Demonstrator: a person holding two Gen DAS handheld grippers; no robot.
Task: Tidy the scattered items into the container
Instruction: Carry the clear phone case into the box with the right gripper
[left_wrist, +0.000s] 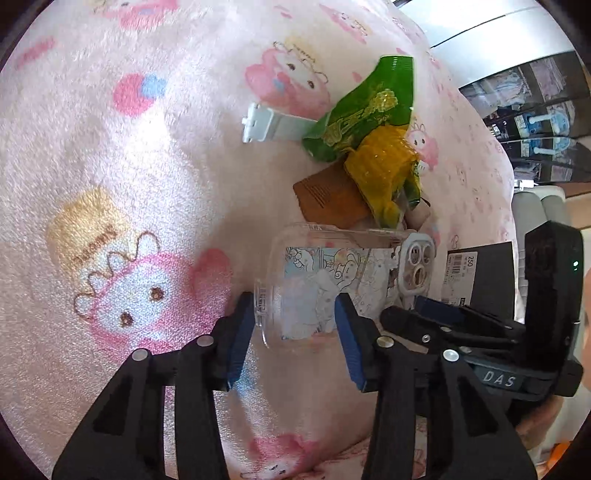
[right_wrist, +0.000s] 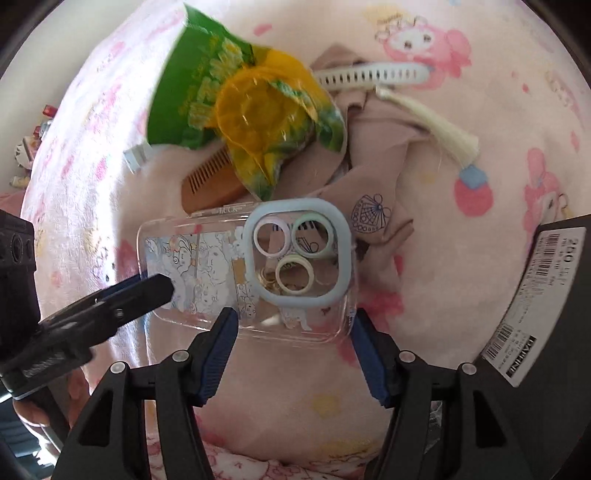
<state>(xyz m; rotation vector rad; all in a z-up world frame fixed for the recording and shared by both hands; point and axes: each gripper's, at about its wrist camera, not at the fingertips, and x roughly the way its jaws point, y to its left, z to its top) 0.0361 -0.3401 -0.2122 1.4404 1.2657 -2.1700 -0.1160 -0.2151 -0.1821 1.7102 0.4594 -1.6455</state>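
Straddling the clear phone case (left_wrist: 325, 280) with my left gripper (left_wrist: 295, 317), jaws apart; my right gripper (right_wrist: 291, 328) open alongside it.

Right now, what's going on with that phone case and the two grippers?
Both grippers are open around the clear cartoon-print phone case, which lies on the pink blanket. The left gripper straddles the case's plain end; the right gripper straddles its camera-cutout end. Behind it lie a green snack packet, a wooden comb and a white strap. A black box sits off to the right.
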